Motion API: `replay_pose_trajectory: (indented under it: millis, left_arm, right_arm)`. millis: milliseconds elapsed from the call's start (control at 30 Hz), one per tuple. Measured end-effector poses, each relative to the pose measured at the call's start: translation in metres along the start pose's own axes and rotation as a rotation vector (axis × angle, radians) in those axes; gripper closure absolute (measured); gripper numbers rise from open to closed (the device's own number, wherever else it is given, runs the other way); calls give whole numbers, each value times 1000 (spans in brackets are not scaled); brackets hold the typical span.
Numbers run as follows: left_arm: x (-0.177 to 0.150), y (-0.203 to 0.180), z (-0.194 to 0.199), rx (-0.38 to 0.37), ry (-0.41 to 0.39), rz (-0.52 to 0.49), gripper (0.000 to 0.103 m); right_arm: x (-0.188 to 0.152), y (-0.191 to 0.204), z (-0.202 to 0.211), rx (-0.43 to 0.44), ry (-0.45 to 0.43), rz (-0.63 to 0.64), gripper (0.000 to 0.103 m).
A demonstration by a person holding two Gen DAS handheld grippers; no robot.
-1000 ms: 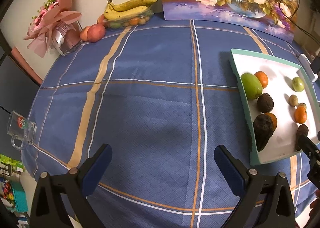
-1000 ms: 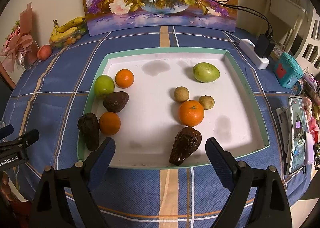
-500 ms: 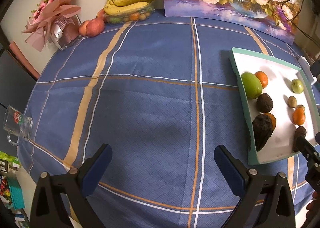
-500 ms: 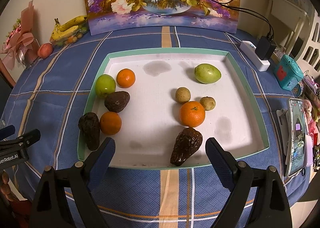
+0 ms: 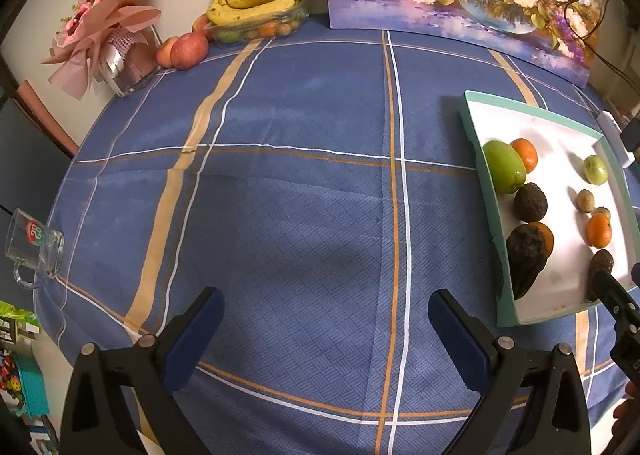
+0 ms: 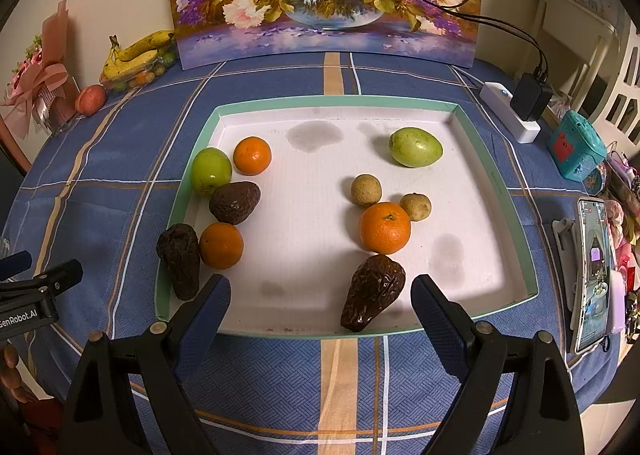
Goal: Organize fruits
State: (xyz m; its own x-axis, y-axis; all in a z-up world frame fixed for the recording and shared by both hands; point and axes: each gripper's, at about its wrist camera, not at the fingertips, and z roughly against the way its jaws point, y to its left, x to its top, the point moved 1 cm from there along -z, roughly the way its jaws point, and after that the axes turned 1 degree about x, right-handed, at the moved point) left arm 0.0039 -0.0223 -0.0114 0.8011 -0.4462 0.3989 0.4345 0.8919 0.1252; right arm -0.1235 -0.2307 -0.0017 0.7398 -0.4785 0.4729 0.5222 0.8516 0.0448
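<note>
fruits (image 6: 384,227) sit in tray (image 6: 492,175); right gripper (image 6: 320,311) fingers spread.

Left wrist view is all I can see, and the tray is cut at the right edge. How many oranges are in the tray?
Observer: Three oranges: one at the back left, one at the front left, one in the middle right, all inside the tray.
Operator: Is something lying right of the tray?
Observer: Yes, a phone lies on the tablecloth beside the tray's right wall.
Operator: Does the right gripper hold a fruit?
Observer: No. The right gripper is open, above the tray's near edge; the wrinkled dark fruit lies between its fingers, untouched.
</note>
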Motion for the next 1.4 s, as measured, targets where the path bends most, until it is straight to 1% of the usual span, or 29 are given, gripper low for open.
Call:
replay_pose_trajectory:
  millis: [367,1400]
  left_arm:
    - [-1,1,-2,-2,10,8,0]
    - [-3,1,-3,-5,6,6,0]
  right_arm:
    - [0,-1,-1,-1,6,7,11]
    - [-2,-5,-6,-8,32,5,11]
